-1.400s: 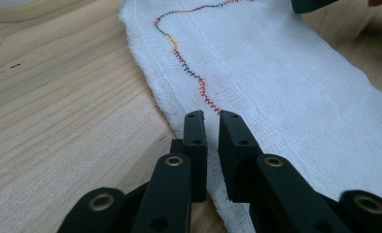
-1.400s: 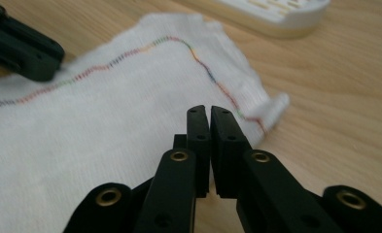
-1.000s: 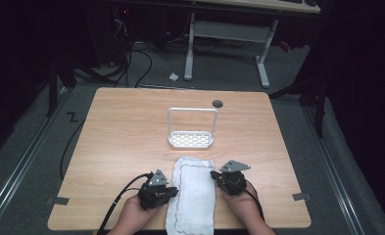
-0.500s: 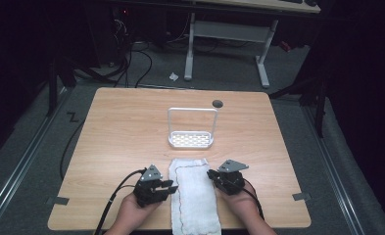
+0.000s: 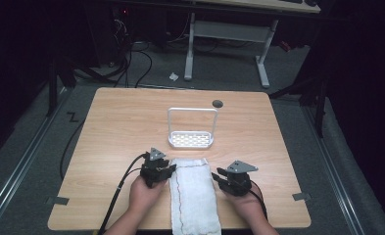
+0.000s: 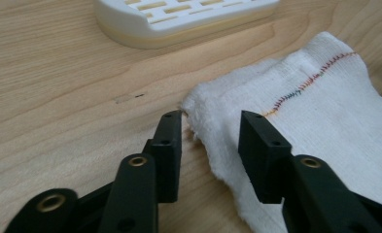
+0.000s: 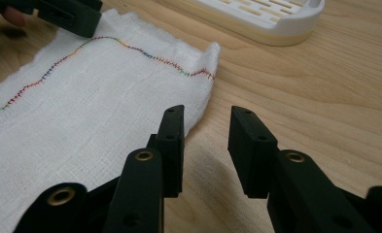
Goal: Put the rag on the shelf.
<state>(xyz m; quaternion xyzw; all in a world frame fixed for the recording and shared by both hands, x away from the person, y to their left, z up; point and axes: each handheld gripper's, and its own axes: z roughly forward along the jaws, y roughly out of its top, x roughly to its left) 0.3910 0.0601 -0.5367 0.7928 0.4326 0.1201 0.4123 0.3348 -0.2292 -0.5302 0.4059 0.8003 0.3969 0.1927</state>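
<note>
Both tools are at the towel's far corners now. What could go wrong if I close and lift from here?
The right tool sits beside the towel, its jaws over bare wood, so closing may grab nothing. The left tool straddles only the frayed edge; a thin bite could slip. Lifting forward might drag cloth into the white rack.

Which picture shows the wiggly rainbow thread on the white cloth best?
The right gripper view: the rainbow-coloured stitched thread runs across most of the white woven cloth, close and sharp. The left gripper view shows a shorter stretch near one end. From the high view it is a faint thin line down the cloth.
</note>
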